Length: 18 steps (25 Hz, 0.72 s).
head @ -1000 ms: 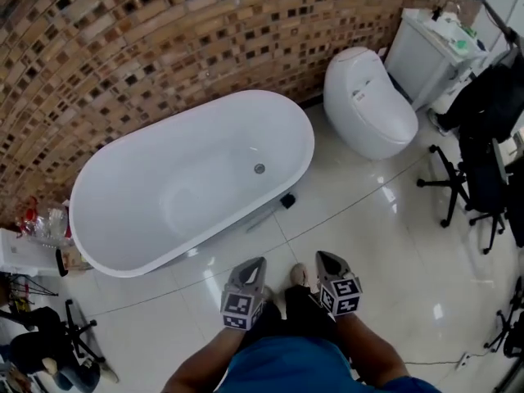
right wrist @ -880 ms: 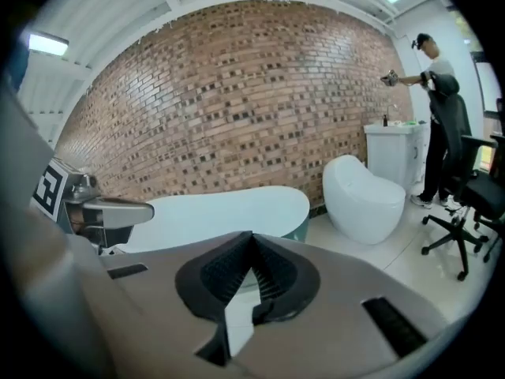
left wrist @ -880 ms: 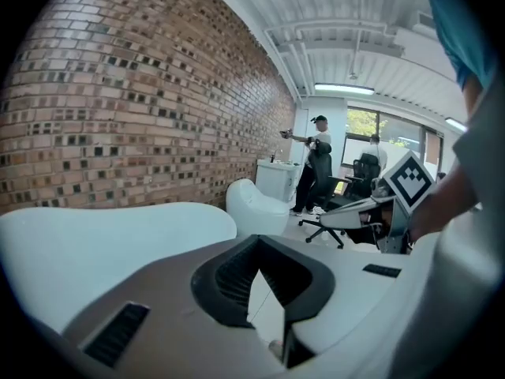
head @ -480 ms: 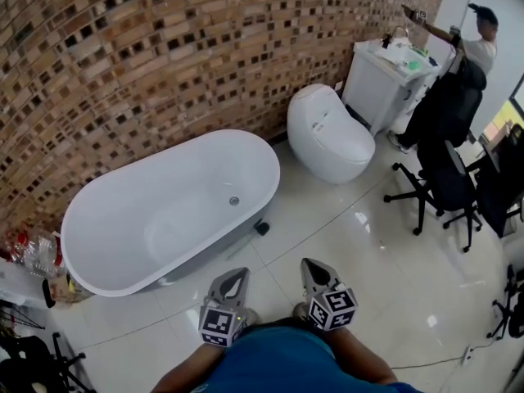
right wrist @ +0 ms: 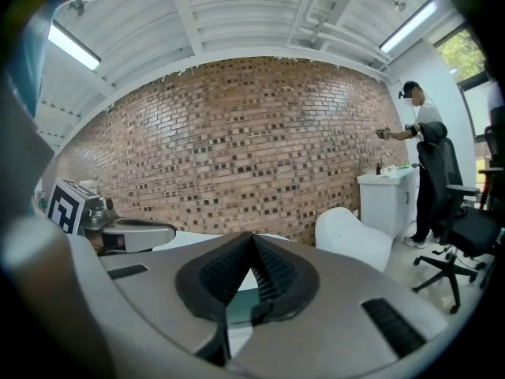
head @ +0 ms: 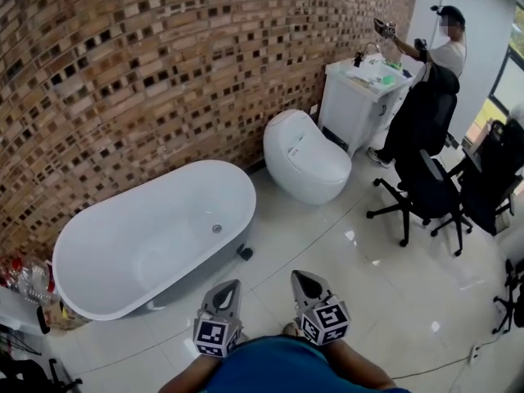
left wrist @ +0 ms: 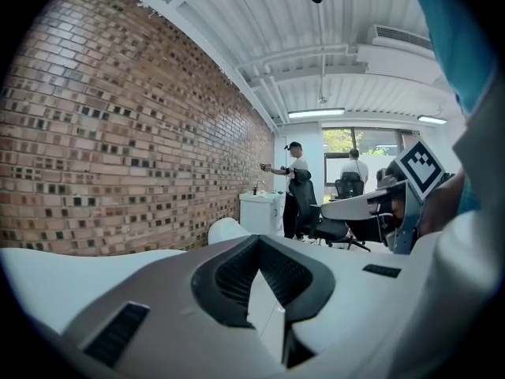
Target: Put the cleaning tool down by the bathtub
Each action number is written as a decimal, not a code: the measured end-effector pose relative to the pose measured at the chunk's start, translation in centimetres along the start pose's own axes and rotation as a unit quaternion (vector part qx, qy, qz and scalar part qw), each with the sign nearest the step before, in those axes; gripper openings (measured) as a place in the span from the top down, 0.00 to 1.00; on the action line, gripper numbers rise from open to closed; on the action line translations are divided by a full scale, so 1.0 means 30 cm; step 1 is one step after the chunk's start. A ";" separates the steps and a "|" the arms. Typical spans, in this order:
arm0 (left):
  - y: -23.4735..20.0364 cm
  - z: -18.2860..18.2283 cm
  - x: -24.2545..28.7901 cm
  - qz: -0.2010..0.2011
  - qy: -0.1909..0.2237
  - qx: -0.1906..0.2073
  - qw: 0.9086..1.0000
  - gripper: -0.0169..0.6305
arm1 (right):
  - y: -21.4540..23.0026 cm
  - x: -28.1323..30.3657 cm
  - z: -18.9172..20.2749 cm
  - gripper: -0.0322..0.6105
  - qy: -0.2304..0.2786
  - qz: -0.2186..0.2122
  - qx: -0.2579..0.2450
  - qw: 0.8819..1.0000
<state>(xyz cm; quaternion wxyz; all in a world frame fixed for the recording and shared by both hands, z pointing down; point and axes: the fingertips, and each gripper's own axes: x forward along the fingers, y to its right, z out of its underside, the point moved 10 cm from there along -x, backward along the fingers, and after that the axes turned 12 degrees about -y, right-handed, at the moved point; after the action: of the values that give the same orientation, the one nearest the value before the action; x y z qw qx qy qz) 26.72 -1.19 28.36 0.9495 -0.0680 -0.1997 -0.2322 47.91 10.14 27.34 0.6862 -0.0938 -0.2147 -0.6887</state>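
Your left gripper [head: 230, 286] and right gripper [head: 300, 277] are both closed with nothing between the jaws, their black-and-white marker cubes facing you. Ahead, the white oval bathtub [head: 123, 248] holds only its round metal drain [head: 216, 228]. The black-headed cleaning tool [head: 244, 253] lies on the glossy white tiled floor [head: 327, 236], just beside the tub's base. A brown brick wall [head: 164, 80] backs the tub. Open floor runs right toward the white toilet [head: 307, 158] and black office chairs [head: 426, 191].

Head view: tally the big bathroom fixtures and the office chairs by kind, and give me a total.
bathtub: 1
toilet: 1
vanity cabinet: 1
black office chairs: 2
Total: 5
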 end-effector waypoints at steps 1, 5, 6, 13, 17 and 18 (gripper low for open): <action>0.009 -0.004 -0.001 0.001 0.002 0.000 1.000 0.97 | 0.006 -0.011 0.002 0.95 -0.001 0.004 0.002 1.000; 0.045 -0.021 0.015 0.014 0.009 0.006 1.000 0.97 | 0.043 -0.043 0.004 0.95 0.000 0.026 0.004 1.000; 0.050 -0.024 0.017 0.017 0.009 0.008 1.000 0.97 | 0.046 -0.048 0.004 0.95 0.001 0.030 0.004 1.000; 0.062 -0.020 0.005 0.026 0.006 0.012 1.000 0.97 | 0.022 -0.083 0.023 0.95 0.002 0.033 0.013 0.999; 0.065 -0.016 0.001 0.031 0.008 0.016 0.999 0.97 | 0.019 -0.093 0.023 0.95 0.007 0.039 0.017 0.999; 0.063 -0.013 0.000 0.031 0.009 0.016 0.999 0.97 | 0.019 -0.094 0.024 0.95 0.010 0.040 0.017 0.999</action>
<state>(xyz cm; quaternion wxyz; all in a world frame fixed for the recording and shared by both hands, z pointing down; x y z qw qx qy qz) 27.75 0.40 27.93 0.9589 -0.0565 -0.1930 -0.2001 48.46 13.01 26.88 0.7166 -0.0841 -0.2159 -0.6578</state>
